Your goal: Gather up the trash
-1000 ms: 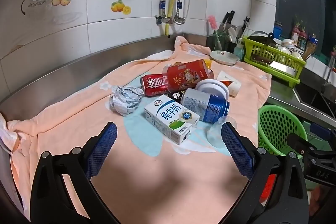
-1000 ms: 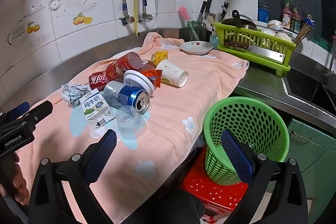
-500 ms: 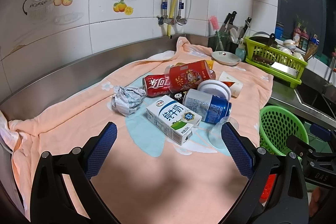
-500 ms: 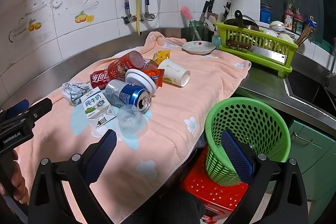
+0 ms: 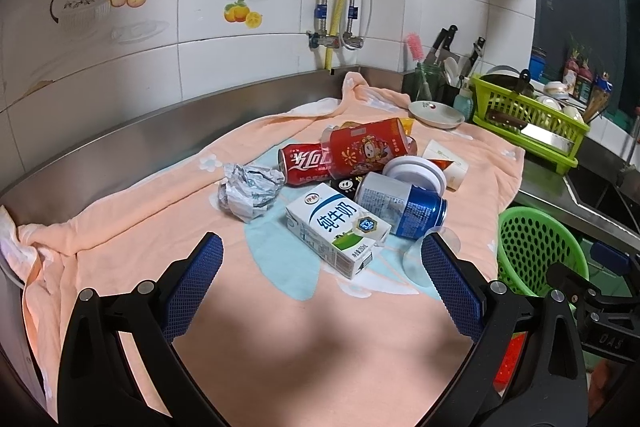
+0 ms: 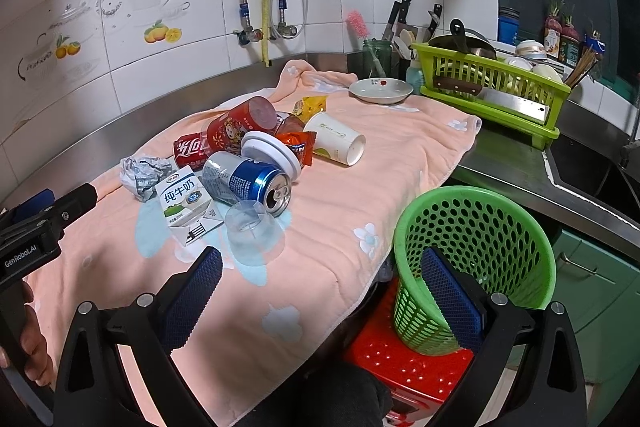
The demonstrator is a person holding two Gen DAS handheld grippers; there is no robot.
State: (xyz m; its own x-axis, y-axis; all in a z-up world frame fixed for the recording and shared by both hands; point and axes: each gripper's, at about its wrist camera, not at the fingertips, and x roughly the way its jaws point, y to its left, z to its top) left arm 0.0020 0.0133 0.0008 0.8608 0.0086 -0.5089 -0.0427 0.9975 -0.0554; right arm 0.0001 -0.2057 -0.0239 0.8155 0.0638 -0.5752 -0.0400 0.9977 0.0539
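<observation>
Facing a peach towel [image 5: 132,211] spread over a steel counter, the left wrist view shows the left gripper [image 5: 322,277] w/ jaws spread wide and nothing between them, held above bare towel near the trash pile. Pile, front to back: milk carton [image 5: 336,229] lying flat, just ahead of the blue pads; blue can [image 5: 400,205] on its side, touching the carton's right end; clear plastic cup [image 5: 418,255] tipped over beside the right pad; crumpled foil ball [image 5: 250,189] to the left; red cola can [image 5: 306,163] and red tube [image 5: 366,147] lying behind; white lid [image 5: 414,173] leaning on the blue can; paper cup [image 5: 446,167] on its side at right. Green basket [image 5: 536,247] stands off the counter edge, lower right.

Right wrist view: right gripper [image 6: 322,281] likewise wide open, empty, hanging over the towel's front edge. Clear plastic cup [image 6: 254,231] lies just beyond the left pad; the green basket [image 6: 476,267] sits on a red stool [image 6: 400,359], its rim partly behind the right pad. Same pile sits mid-towel, well apart from the basket. Left gripper's black body [image 6: 40,227] and a hand [image 6: 34,343] show at the left margin. Small plate [image 6: 380,90] and green dish rack [image 6: 488,83] at the rear.
</observation>
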